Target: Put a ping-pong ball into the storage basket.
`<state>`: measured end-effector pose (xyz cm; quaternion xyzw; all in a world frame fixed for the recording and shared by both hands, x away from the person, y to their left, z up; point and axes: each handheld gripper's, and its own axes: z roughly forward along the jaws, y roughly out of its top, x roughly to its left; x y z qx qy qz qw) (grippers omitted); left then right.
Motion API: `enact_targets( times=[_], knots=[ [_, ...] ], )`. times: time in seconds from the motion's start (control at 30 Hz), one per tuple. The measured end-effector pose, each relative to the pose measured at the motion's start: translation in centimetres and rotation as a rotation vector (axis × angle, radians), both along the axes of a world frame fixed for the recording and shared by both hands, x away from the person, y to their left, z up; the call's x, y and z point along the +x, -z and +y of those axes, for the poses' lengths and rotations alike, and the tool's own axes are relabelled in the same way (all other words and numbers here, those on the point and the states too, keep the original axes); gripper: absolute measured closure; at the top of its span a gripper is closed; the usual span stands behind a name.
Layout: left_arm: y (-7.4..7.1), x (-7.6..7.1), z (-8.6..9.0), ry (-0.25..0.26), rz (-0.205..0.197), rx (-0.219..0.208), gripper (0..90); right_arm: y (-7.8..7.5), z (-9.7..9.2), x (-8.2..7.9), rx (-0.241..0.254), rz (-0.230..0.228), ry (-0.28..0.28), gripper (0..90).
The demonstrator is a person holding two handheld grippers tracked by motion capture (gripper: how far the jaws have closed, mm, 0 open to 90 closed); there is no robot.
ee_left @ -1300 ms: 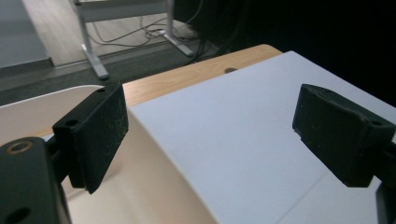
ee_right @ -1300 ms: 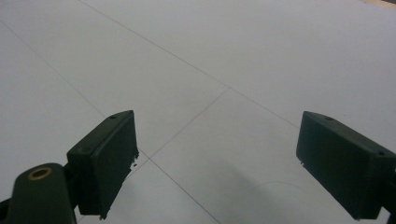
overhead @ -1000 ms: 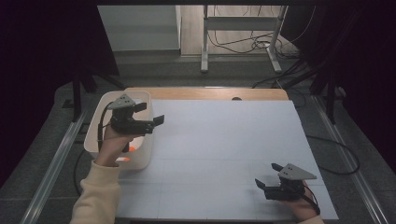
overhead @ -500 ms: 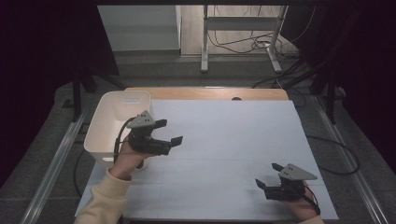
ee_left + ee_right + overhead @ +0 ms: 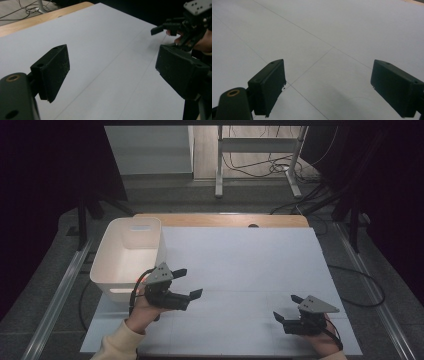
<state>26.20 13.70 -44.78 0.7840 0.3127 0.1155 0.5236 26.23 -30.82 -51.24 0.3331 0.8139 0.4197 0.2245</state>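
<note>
1. The left gripper [image 5: 187, 283] sits left of centre in the high view, just right of the white bin [image 5: 112, 270], over the pale table sheet [image 5: 250, 270]. Its jaws stand wide with nothing between them; the left gripper view looks between them onto bare sheet. They have just been closing a little, on nothing.

2. The bin stands at the left edge of the sheet, in the left middle of the high view, its open top facing up. A small orange thing [image 5: 136, 280] peeps out by its near rim, beside the left hand; what it is I cannot tell. The bin is probably parked at the side so that the left hand can reach it and the middle stays free.

3. The right gripper [image 5: 286, 308] rests low at the lower right of the high view, well apart from the bin, jaws wide and empty; the right gripper view shows bare sheet between them. It seems to be waiting out of the way.

4. Against the earlier frames, the left gripper has come away from over the bin, moving right and down the frame to the sheet. The right gripper is where it was, and the bin has not shifted.
</note>
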Motion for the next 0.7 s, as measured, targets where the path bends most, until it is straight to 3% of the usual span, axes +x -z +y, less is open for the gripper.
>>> enact_targets(
  times=[0.1, 0.2, 0.4, 0.7],
  knots=[
    [1.0, -0.6, 0.4, -0.013, -0.003, 0.011, 13.7, 0.0, 0.0, 0.0, -0.003, 0.001, 0.0, 12.9],
    [2.5, -1.3, 0.8, -0.027, -0.012, 0.075, 13.3, 0.1, 0.0, 0.0, -0.002, 0.004, -0.001, 12.9],
    [4.2, -1.7, 1.8, -0.048, 0.023, 0.082, 13.1, 0.1, 0.0, 0.1, -0.008, 0.007, 0.0, 12.9],
    [5.6, -2.4, 3.8, -0.099, 0.03, 0.085, 13.1, -0.1, 0.1, -0.2, 0.017, -0.007, -0.019, 12.9]
  ],
)
